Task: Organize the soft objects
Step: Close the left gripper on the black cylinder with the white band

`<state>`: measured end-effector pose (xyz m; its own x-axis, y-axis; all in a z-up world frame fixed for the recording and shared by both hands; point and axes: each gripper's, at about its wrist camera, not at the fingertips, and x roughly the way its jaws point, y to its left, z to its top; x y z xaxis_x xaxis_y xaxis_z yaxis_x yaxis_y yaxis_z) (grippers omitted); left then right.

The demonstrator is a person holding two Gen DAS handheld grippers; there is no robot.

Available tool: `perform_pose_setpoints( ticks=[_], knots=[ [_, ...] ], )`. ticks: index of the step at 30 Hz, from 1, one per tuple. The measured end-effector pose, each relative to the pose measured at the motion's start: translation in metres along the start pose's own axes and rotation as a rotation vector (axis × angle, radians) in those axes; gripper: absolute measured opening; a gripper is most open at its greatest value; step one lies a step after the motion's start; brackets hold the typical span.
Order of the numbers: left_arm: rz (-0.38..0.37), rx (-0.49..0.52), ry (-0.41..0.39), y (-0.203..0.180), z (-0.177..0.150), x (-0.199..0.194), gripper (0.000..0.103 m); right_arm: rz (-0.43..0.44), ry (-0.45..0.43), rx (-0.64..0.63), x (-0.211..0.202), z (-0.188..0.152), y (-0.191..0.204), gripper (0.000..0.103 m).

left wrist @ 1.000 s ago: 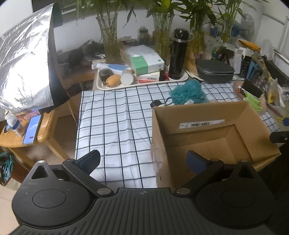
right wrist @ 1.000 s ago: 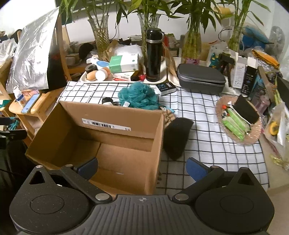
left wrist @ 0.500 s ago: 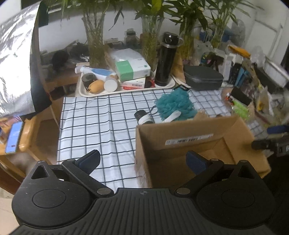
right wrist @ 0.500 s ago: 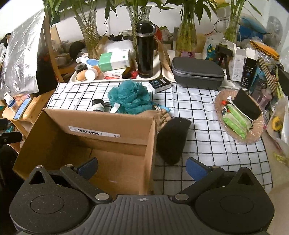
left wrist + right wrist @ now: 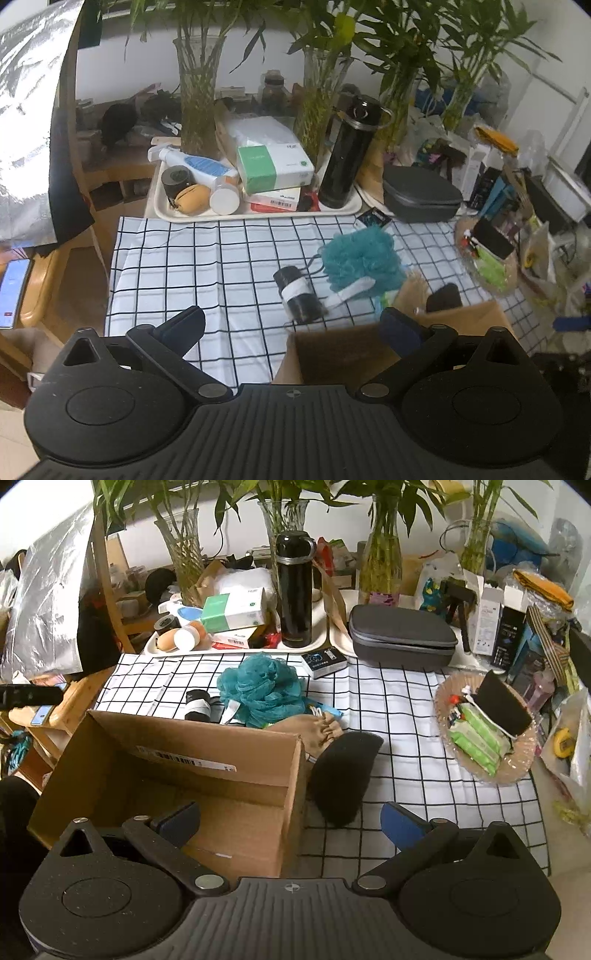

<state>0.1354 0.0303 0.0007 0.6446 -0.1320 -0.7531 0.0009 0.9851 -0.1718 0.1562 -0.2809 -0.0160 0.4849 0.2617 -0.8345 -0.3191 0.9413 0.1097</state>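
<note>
An open cardboard box (image 5: 192,760) stands on the checked tablecloth; its near corner shows in the left wrist view (image 5: 332,350). Behind it lie a teal bath pouf (image 5: 262,690), also in the left wrist view (image 5: 360,258), a black roll with a white band (image 5: 297,295) (image 5: 197,705), a tan drawstring pouch (image 5: 314,729) and a black foam pad (image 5: 341,771) right of the box. My left gripper (image 5: 291,326) is open and empty above the box's left corner. My right gripper (image 5: 291,819) is open and empty over the box's right wall.
A white tray (image 5: 258,212) with boxes, bottles and a black flask (image 5: 347,151) stands at the back. A grey case (image 5: 402,635) and glass vases with bamboo (image 5: 378,572) are behind. A woven basket (image 5: 487,731) sits at the right. A wooden side table (image 5: 40,280) holds a phone at the left.
My left gripper has risen and moved forward, so the box has dropped low in its view and the pouf and roll show fully. My right gripper shifted slightly right. Both stay open.
</note>
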Motion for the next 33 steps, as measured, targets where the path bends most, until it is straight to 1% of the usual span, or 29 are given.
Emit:
perform_pose_setpoints(
  ticks=[7,10,12,17,24,26,29,33],
  knots=[
    [-0.045,-0.024,0.038,0.016,0.017,0.024,0.103,0.031,-0.023,0.022,0.004,0.003,-0.01,0.103],
    [-0.071,-0.028,0.065,0.023,0.021,0.039,0.103,0.059,-0.042,0.044,0.006,0.007,-0.016,0.103],
    [-0.101,-0.04,0.08,0.028,0.023,0.05,0.103,0.062,-0.056,0.05,0.008,0.01,-0.02,0.103],
    [-0.143,-0.08,0.111,0.04,0.024,0.078,0.103,0.043,-0.087,0.069,0.018,0.022,-0.033,0.103],
    [-0.216,-0.105,0.157,0.052,0.023,0.119,0.103,-0.007,-0.096,0.157,0.041,0.033,-0.064,0.103],
    [-0.256,-0.121,0.171,0.058,0.022,0.133,0.103,-0.03,-0.098,0.179,0.048,0.033,-0.07,0.103],
    [-0.307,-0.161,0.216,0.067,0.023,0.157,0.103,-0.066,-0.095,0.192,0.06,0.03,-0.077,0.103],
    [-0.347,-0.206,0.244,0.077,0.023,0.183,0.102,-0.082,-0.085,0.2,0.076,0.026,-0.084,0.103]
  ],
)
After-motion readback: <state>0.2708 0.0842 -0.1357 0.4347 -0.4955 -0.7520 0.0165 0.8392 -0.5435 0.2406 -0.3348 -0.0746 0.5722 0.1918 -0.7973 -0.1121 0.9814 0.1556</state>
